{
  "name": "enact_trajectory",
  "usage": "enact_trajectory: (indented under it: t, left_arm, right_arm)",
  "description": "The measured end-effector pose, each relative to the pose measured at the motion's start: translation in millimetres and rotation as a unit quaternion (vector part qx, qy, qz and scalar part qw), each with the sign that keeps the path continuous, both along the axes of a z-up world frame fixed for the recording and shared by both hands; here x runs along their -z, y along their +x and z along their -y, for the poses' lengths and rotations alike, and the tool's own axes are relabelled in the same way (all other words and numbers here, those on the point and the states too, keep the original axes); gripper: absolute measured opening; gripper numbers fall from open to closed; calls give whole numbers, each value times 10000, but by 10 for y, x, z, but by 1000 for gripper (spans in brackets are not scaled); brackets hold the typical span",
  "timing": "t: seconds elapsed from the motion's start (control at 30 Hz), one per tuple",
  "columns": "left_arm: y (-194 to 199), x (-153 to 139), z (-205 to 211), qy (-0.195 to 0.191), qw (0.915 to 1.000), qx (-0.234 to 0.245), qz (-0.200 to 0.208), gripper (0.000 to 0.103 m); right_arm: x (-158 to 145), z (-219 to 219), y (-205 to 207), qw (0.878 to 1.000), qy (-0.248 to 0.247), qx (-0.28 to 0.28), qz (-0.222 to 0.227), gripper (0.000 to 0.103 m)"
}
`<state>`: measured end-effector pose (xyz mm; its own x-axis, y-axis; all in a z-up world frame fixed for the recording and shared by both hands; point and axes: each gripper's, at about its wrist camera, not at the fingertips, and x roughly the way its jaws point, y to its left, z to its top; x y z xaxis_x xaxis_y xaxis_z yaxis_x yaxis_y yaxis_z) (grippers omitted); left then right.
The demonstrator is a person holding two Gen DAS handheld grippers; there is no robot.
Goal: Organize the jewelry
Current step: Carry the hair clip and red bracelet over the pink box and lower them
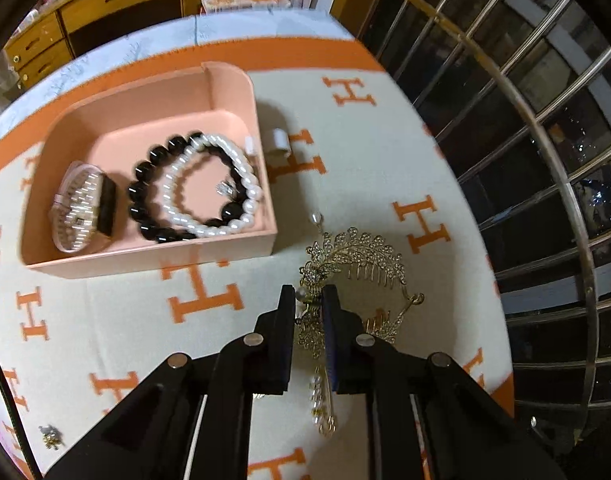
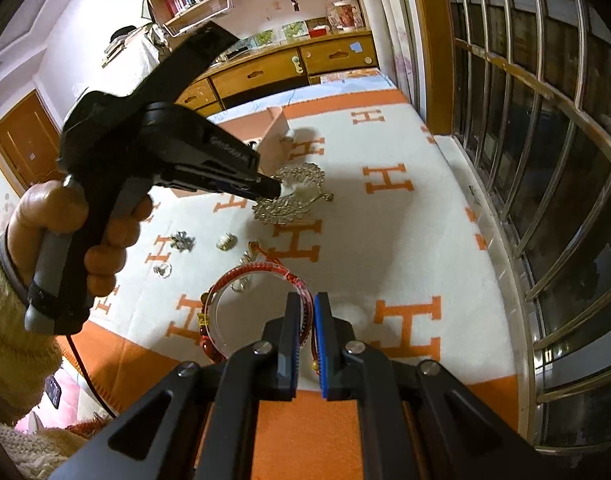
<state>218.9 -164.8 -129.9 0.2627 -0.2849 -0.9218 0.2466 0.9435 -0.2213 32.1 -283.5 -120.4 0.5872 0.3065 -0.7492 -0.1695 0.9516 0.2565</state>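
1. The left claw (image 1: 308,300) is clamped on the gold hairpiece (image 1: 357,256), low centre, beside the pink tray (image 1: 233,246).
2. The right claw (image 2: 305,308) is clamped on the red bangle (image 2: 257,276), low centre.
3. The hairpiece looks light, stiff and snaggy, with fragile dangling pearls; the solid centre seems the best hold.

Warm indoor light, dark window (image 2: 545,160), soft shadows on blanket (image 2: 385,240), slight motion blur, fisheye edges bent and vignetted.
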Motion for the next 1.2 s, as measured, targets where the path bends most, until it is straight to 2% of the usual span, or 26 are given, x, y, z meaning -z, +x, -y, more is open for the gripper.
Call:
enact_trajectory:
  t: [0.13, 0.3, 0.5, 0.7, 0.8, 1.0, 1.2]
  left_arm:
    - [-78, -312, -214, -116, 9996, -6, 262, 11]
    - [-7, -787, -675, -68, 9971, -307, 689, 11]
    - [225, -1026, -1240, -10, 9924, -828, 912, 11]
    - [463, -792, -1535, -235, 9900, -1110, 838, 11]
    - [587, -583, -1545, -309, 9896, -1182, 756, 11]
    - [784, -187, -1510, -269, 9912, -1209, 474, 11]
    - [843, -18, -1511, -234, 9919, -1196, 367, 12]
  right_arm:
    - [-139, -78, 82, 9999, -59, -80, 141, 7]
    - [-432, -196, 310, 9990, -87, -153, 417, 7]
    - [-810, -383, 774, 9971, 112, -208, 721, 7]
    - [-847, -579, 1356, 9974, 343, 37, 631, 7]
    - [-710, -704, 1640, 9986, 374, 85, 377, 7]
    - [-289, -957, 2029, 9997, 129, 129, -135, 7]
    - [-13, -988, 2234, 9986, 127, 304, -414, 9]
